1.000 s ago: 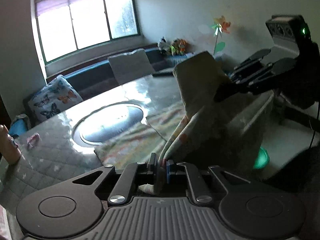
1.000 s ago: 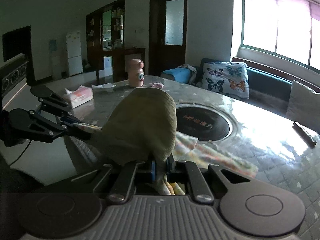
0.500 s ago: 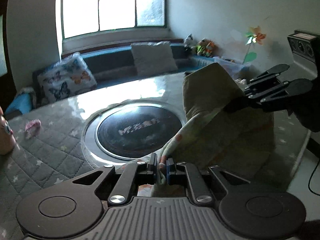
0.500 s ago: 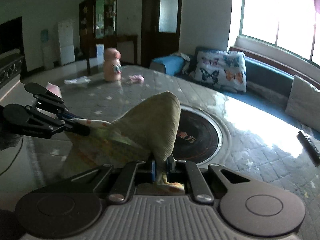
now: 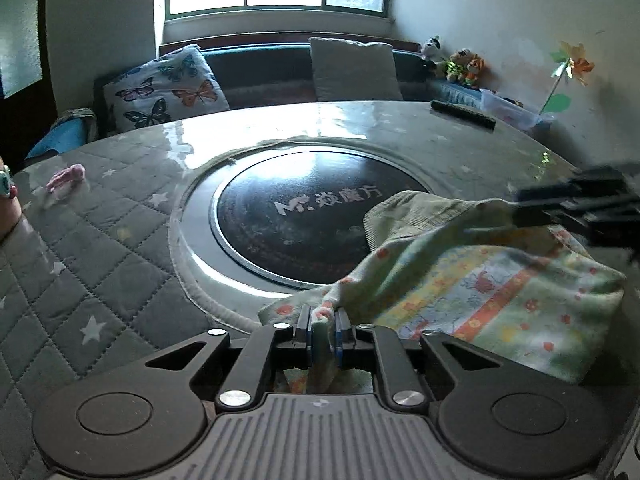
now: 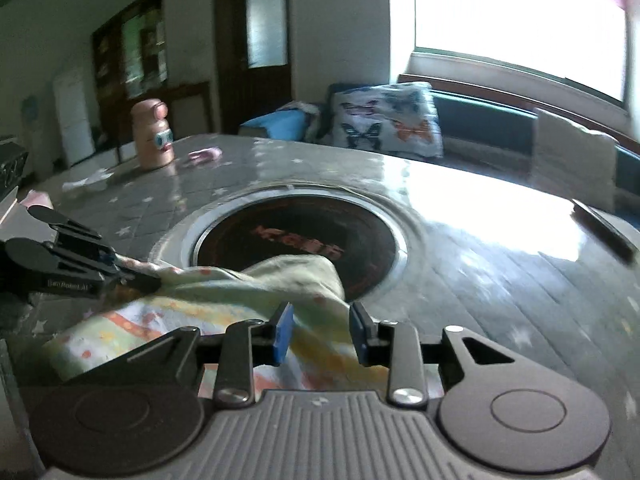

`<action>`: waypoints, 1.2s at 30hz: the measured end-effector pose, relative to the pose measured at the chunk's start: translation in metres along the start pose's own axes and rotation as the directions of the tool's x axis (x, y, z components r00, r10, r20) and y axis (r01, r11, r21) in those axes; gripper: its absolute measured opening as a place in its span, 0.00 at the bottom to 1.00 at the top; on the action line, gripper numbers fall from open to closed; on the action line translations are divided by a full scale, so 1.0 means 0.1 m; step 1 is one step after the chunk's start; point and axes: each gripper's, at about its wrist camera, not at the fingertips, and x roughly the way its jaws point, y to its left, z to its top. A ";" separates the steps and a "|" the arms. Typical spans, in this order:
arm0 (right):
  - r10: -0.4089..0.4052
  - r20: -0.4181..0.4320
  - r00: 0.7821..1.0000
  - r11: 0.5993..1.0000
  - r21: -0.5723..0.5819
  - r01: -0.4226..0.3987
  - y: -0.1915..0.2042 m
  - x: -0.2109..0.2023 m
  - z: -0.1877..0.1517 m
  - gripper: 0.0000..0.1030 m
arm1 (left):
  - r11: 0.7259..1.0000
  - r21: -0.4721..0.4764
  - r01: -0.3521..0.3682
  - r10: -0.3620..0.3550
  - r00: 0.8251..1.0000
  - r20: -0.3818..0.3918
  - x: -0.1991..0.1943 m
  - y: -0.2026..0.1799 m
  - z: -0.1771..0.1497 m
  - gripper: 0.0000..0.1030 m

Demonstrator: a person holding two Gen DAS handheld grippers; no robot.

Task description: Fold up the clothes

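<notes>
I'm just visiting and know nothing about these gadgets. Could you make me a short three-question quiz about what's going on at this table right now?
1. True or false: the left gripper is shut on the pale green patterned cloth garment.
2. How do the right gripper's jaws stand? A) clamped on the garment B) apart, garment between them C) holding the black remote control
3. Fill in: the garment lies partly over the table's black round ____.

Key: 1 true; 2 B; 3 inset.
</notes>
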 end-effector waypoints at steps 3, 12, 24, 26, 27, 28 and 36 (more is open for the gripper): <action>-0.030 -0.022 0.999 0.997 0.066 0.032 -0.14 -0.05 -0.18 0.30 | 1.000 -0.013 -0.016 0.016 1.000 -0.003 0.06 0.02 0.05 0.18; -0.082 -0.046 0.996 0.962 0.256 0.091 -0.54 -0.23 -0.47 0.30 | 0.998 -0.018 -0.063 0.062 0.998 -0.003 0.10 0.02 0.09 0.31; -0.091 -0.034 0.995 0.949 0.299 0.097 -0.51 -0.33 -0.44 0.03 | 0.997 0.000 -0.075 0.075 0.997 0.014 0.10 -0.04 0.10 0.24; -0.096 -0.023 0.995 0.944 0.313 0.099 -0.47 -0.52 -0.40 0.03 | 0.997 0.005 -0.071 0.071 0.997 0.021 0.09 -0.04 0.11 0.26; -0.100 -0.019 0.995 0.942 0.319 0.101 -0.45 -0.61 -0.39 0.03 | 0.998 0.007 -0.069 0.069 0.997 0.023 0.09 -0.04 0.11 0.26; -0.102 -0.025 0.994 0.941 0.323 0.104 -0.43 -0.66 -0.40 0.03 | 0.998 0.010 -0.067 0.067 0.998 0.023 0.09 -0.04 0.11 0.27; -0.096 -0.121 0.988 0.902 0.410 0.138 -0.53 -0.53 -0.68 0.03 | 0.994 0.030 -0.107 0.105 0.993 0.060 0.00 -0.14 0.19 0.33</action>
